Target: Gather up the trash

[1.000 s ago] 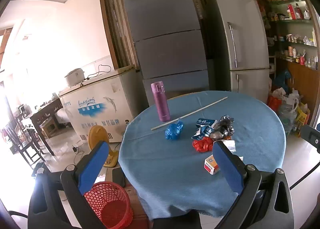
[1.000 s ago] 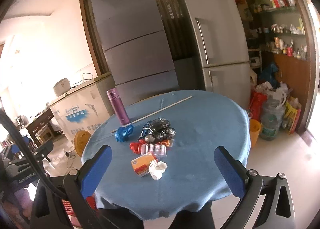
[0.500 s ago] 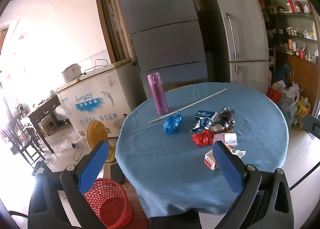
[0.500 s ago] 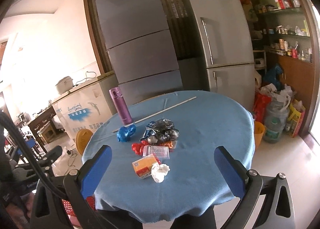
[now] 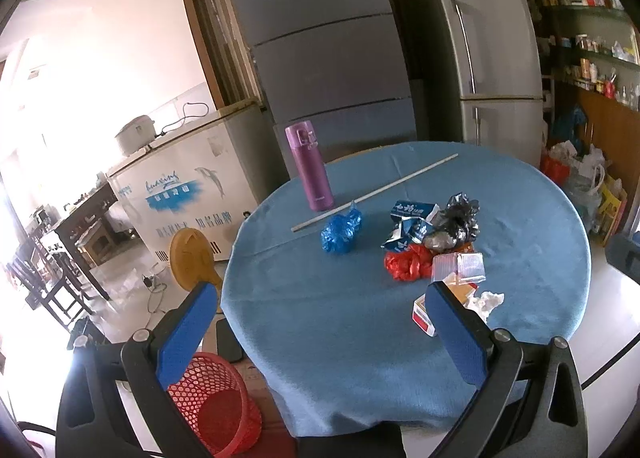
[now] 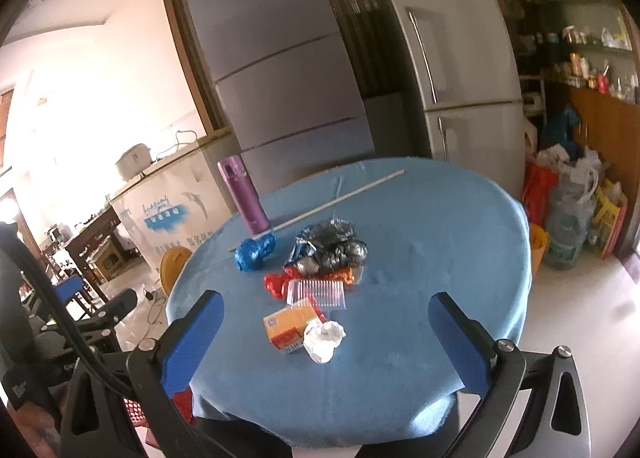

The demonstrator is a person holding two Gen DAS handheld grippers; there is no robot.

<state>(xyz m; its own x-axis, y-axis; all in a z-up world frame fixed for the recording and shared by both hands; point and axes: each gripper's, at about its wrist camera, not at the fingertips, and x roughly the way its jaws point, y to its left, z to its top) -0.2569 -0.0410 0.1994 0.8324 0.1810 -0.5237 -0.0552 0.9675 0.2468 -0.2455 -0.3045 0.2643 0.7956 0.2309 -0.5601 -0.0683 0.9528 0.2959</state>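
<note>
Both cameras have edged closer to the round table (image 5: pixel 320 338) since the earlier frames, so the litter sits larger and lower in each view; nothing on the cloth has shifted.

In the left wrist view, the red mesh basket (image 5: pixel 216 414) stands on the floor at the lower left, partly behind the left finger of the left gripper (image 5: pixel 320 322). That gripper is spread wide with nothing between its 2 blue pads, hovering off the near edge of the table. Further right, at centre frame, the purple flask (image 5: pixel 310 167) stands upright, with a thin white rod (image 5: pixel 376 191) lying slantwise just beside its base. A crumpled blue bag (image 5: pixel 340 232) lies in front of the flask. Right of centre the trash clusters: a blue-and-white packet (image 5: pixel 412 213), a dark foil wad (image 5: pixel 456 223), a red wrapper (image 5: pixel 408 264) and a clear ribbed plastic tray (image 5: pixel 460 268), all touching or nearly so. The orange box (image 5: pixel 422 312) and white tissue (image 5: pixel 486 302) are partly hidden by the right pad.

In the right wrist view, the right gripper (image 6: pixel 324 332) is likewise spread and empty, near the table's front edge. Between its pads, at centre frame, the orange box (image 6: pixel 290 326) touches the tissue (image 6: pixel 322 340); the tray (image 6: pixel 316 292) lies just beyond them.
</note>
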